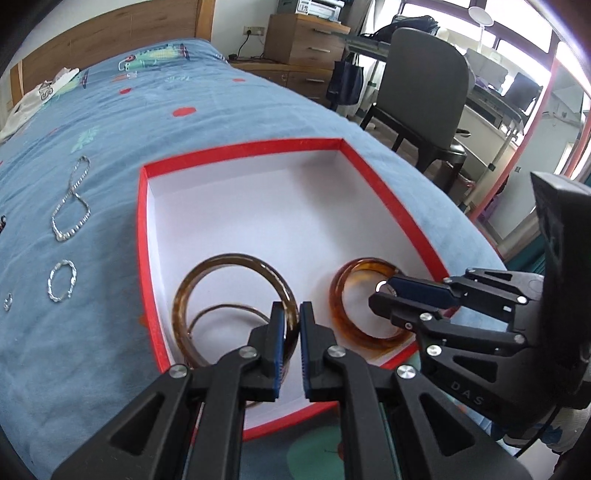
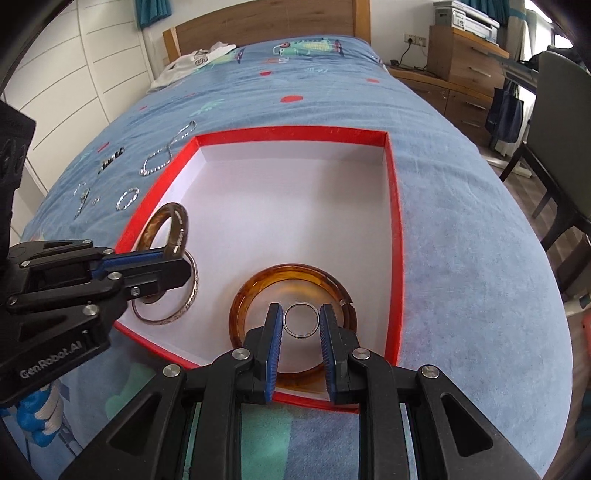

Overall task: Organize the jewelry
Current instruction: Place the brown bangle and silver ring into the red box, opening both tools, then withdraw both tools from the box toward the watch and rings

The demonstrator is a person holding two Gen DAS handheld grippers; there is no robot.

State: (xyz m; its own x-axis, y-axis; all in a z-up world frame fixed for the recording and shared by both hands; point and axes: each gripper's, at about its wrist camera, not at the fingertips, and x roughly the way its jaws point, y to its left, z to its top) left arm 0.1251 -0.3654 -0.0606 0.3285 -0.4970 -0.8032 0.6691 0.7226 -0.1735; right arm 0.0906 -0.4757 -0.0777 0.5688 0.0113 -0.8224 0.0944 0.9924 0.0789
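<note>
two grippers work over a shallow red-rimmed box with a white floor, which lies on a bed under a blue patterned bedspread. the left gripper has its jaws pinched on the rim of a dark amber bangle, holding it tilted up on edge near the box's left wall; the right wrist view shows that bangle standing upright between the blue pads, and a thin silvery bangle lying flat on the white floor under and just beside it. the right gripper comes in over the near edge of the box with its jaws parted, and a small silver ring sits between the two pads; whether the pads touch the ring i cannot tell. around that ring, flat on the box floor, lies an orange amber bangle, near the right wall, and the right gripper's tips reach inside its circle. from the left wrist view the same orange bangle lies beside the raised dark one, apart from it, with the right gripper reaching in from the side. on the bedspread to the left of the box, outside it, lie a silver chain necklace looped in a figure eight, a silver bracelet nearer, and a few smaller silvery pieces too small to tell apart. a grey chair and a wooden drawer unit stand beyond the bed, with a wooden headboard at its far end.
</note>
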